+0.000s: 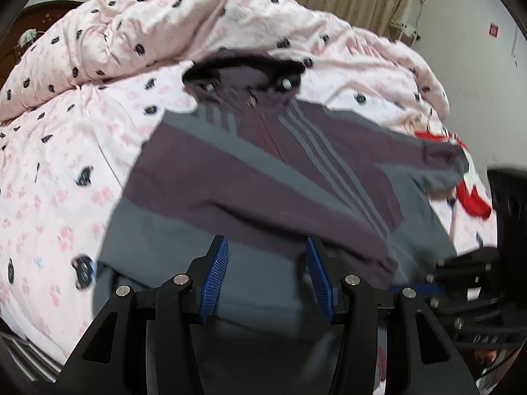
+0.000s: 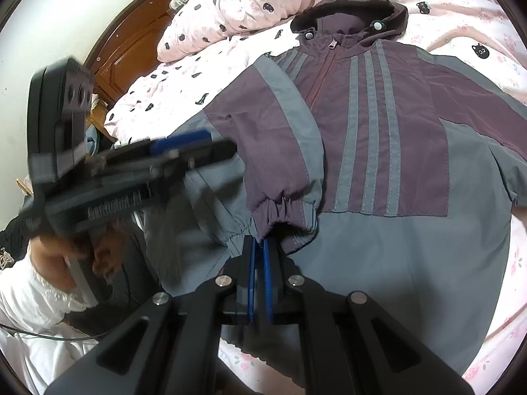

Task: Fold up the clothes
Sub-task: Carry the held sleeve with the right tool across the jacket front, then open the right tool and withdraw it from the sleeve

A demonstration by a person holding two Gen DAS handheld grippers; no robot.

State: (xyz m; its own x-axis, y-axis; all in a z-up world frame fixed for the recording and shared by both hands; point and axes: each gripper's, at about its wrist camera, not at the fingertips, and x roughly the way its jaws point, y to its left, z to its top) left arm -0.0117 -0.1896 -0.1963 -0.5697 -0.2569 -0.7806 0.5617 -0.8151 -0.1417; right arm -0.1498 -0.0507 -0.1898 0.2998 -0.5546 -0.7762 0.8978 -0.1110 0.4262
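A purple and grey hooded jacket [image 1: 263,164] lies front-up on the bed, zipped, its hood [image 1: 243,65] at the far side. In the right wrist view the jacket [image 2: 395,115] has one sleeve folded in over the chest. My right gripper [image 2: 259,247] is shut on that sleeve's elastic cuff [image 2: 283,214]. My left gripper [image 1: 266,256] hovers open just above the grey lower part of the jacket, nothing between its blue pads [image 1: 217,273]. The left gripper [image 2: 204,144] shows blurred at the left of the right wrist view, and the right gripper [image 1: 411,288] shows at the right edge of the left wrist view.
The bed carries a pink sheet [image 1: 49,171] and a bunched pink duvet [image 1: 138,33] with black cat prints behind the jacket. A red and white garment [image 1: 471,191] lies to the right. A wooden headboard [image 2: 131,49] stands at the left. A person's hand [image 2: 98,253] and white sleeve [image 2: 33,296] show.
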